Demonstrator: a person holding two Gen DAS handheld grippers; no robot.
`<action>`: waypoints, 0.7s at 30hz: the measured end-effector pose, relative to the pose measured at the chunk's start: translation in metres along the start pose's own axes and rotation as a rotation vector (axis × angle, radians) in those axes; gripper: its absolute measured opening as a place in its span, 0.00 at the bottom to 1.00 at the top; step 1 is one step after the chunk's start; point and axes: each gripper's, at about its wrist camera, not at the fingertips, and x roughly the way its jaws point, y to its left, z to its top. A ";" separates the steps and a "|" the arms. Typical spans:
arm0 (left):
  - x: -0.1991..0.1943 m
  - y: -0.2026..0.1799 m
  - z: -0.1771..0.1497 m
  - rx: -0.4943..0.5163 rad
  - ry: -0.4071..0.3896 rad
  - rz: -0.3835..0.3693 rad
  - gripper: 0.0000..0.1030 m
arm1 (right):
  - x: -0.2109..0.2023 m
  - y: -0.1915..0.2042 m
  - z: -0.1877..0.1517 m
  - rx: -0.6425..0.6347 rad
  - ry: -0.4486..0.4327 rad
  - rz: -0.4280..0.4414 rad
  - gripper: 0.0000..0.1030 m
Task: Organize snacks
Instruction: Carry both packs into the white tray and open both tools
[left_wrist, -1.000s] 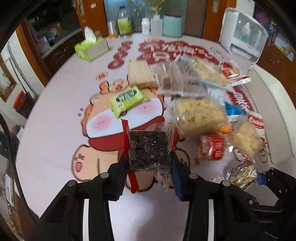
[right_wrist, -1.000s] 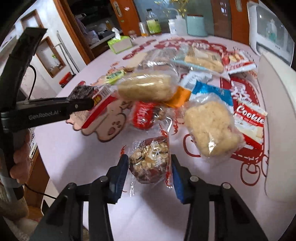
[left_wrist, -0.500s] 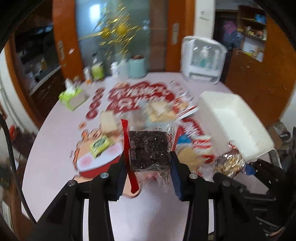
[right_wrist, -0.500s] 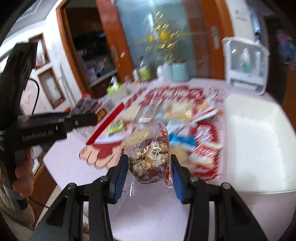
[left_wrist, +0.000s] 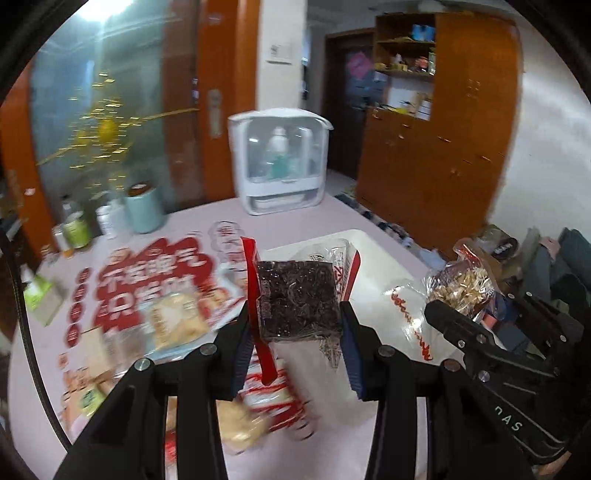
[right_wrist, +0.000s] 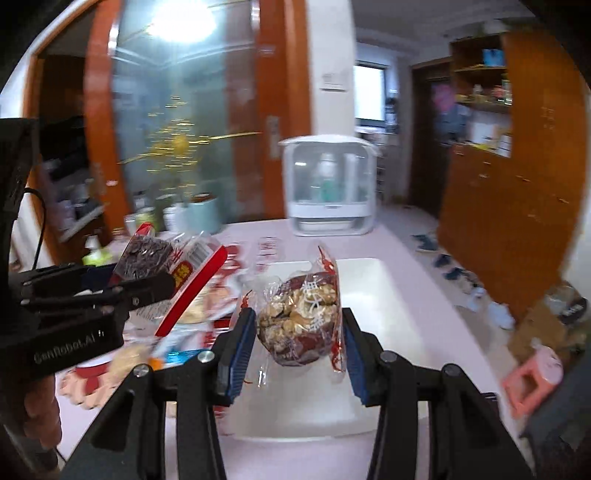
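My left gripper (left_wrist: 295, 343) is shut on a clear packet of dark snack with red edges (left_wrist: 297, 299) and holds it in the air, over the near edge of the white tray (left_wrist: 373, 258). My right gripper (right_wrist: 298, 332) is shut on a clear bag of walnut-and-date snack (right_wrist: 301, 314) and holds it above the same white tray (right_wrist: 373, 291). Each gripper shows in the other's view: the right one at the right (left_wrist: 458, 302), the left one at the left (right_wrist: 144, 280). Several other snack packets (left_wrist: 173, 321) lie blurred on the table to the left.
A pink tablecloth with red print (left_wrist: 147, 273) covers the table. A white cabinet with a clear door (left_wrist: 279, 162) stands at the far edge, with a pale green canister (left_wrist: 144, 210) and bottles (left_wrist: 75, 229) to its left. Wooden cupboards (right_wrist: 509, 206) stand beyond the table.
Both grippers have lifted their packets off the table and swung right, from over the snack pile to over the white tray. Both stay shut on their packets.
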 end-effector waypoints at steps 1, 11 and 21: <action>0.011 -0.007 0.003 0.002 0.010 -0.016 0.41 | 0.003 -0.007 0.000 0.004 0.008 -0.022 0.45; 0.139 -0.041 -0.017 0.028 0.224 -0.038 0.41 | 0.080 -0.048 -0.035 0.073 0.230 -0.118 0.45; 0.158 -0.027 -0.037 0.023 0.262 0.042 0.89 | 0.093 -0.052 -0.058 0.117 0.281 -0.122 0.49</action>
